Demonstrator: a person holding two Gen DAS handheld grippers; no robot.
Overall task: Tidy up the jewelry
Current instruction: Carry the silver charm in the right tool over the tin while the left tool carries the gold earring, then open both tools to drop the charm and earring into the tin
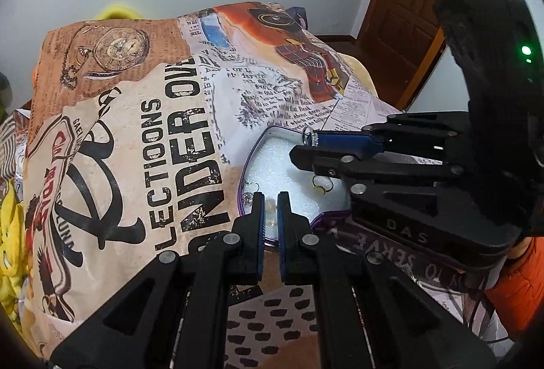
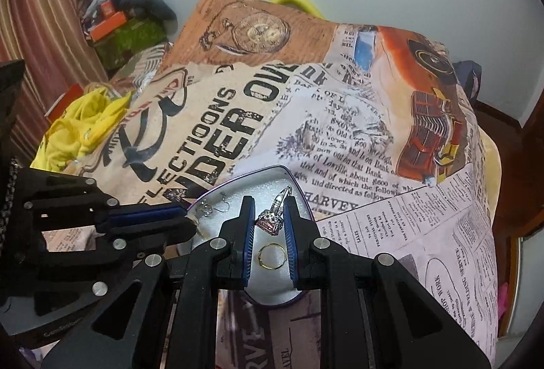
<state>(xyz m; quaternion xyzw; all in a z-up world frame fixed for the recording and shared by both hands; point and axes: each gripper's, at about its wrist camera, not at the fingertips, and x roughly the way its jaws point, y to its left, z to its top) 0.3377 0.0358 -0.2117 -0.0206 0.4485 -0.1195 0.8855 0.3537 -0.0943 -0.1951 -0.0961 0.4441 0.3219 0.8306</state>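
Right gripper pinches a ring over the tray; left gripper is closed, empty. A slack grip could drop the ring onto the bedspread.

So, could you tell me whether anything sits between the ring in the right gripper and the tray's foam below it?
Nothing covers the tray foam, but a gold ring lies beneath the right gripper, which holds the pink-stone ring.

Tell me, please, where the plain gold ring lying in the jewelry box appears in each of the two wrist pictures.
Left wrist view: the gold ring lies right of centre on the white foam, just below the right gripper.
Right wrist view: the gold ring lies low in the centre, between the right gripper's blue pads.
Shared landmark: the purple-rimmed jewelry box on the newspaper-print cloth.
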